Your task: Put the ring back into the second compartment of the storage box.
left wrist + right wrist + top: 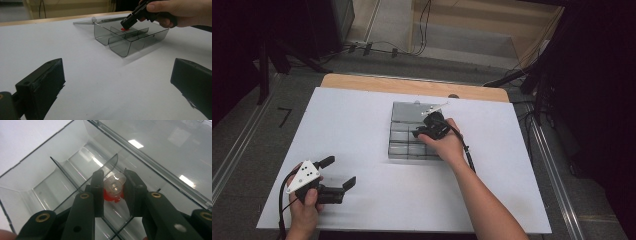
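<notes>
While the smoky clear plastic organizer box (pixel 409 131) is lying open on the white table sheet (pixel 352 130), its thin dividers are splitting it into several compartments, and its lid (pixel 409 111) is lying flat behind it. Inside the box, a small bobbin (pixel 114 186), clear on top with a red base, is sitting in a compartment beside the crossing of two dividers.

Right gripper (pixel 426 131) is dipping into the box from above, jaws drawn narrow and standing against both sides of the bobbin, gripping it. Whether the bobbin is resting on the box floor cannot be told.

Left gripper (pixel 337 175) is sitting well apart from the box, near the table sheet's front corner, jaws spread wide with nothing between them.

Right gripper view is giving the bobbin's clear flange and red underside close up. Left gripper view is giving the box (pixel 130 37) from the side, with just a red spot (pixel 124 29) under the other gripper's tip. High view is showing the box layout as a grid.
</notes>
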{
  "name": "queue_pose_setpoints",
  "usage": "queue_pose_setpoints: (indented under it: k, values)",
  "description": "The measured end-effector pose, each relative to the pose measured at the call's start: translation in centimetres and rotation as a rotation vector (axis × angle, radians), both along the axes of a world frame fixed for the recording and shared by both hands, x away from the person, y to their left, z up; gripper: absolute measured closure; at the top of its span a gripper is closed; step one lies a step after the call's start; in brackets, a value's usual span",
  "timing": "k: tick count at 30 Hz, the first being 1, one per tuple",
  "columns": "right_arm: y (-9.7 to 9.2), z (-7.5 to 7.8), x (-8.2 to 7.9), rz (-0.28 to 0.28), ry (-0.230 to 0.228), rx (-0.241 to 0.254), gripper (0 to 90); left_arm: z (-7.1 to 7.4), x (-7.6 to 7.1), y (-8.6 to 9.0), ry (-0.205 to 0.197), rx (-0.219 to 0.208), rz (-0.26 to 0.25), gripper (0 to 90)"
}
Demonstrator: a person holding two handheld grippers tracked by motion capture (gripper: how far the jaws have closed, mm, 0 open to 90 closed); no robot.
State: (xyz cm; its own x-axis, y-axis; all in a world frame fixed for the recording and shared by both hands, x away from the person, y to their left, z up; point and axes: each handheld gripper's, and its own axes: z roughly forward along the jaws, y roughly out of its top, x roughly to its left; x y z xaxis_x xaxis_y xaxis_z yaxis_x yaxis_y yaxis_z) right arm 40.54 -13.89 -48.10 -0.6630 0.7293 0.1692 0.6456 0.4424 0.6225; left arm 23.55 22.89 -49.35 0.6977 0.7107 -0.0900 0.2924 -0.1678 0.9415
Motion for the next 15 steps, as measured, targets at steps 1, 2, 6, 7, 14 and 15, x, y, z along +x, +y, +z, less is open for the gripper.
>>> queue_pose_setpoints:
  k: [1,2,6,7,14,15]
  values:
    - [0.03,-0.04,0.02,-0.001,0.000,-0.005,68.4,0.00,0.00,-0.01,0.000,0.000,0.000,0.0]
    - [0.07,-0.07,0.05,-0.004,0.001,-0.010,68.3,0.01,0.00,0.00,0.000,0.002,-0.001,0.0]
    - [0.21,-0.14,0.18,-0.012,0.005,-0.026,67.3,0.02,-0.02,0.00,0.000,0.002,0.000,0.0]
    - [0.25,-0.13,0.17,-0.013,0.007,-0.028,66.4,0.00,-0.02,0.00,-0.002,0.000,0.000,0.0]
    - [0.02,0.14,0.17,-0.006,0.007,-0.010,57.1,0.01,-0.02,0.02,-0.001,-0.002,-0.002,0.0]
    - [-0.07,0.22,0.13,-0.006,0.006,-0.001,53.2,0.01,-0.02,0.01,-0.001,-0.002,-0.001,0.0]
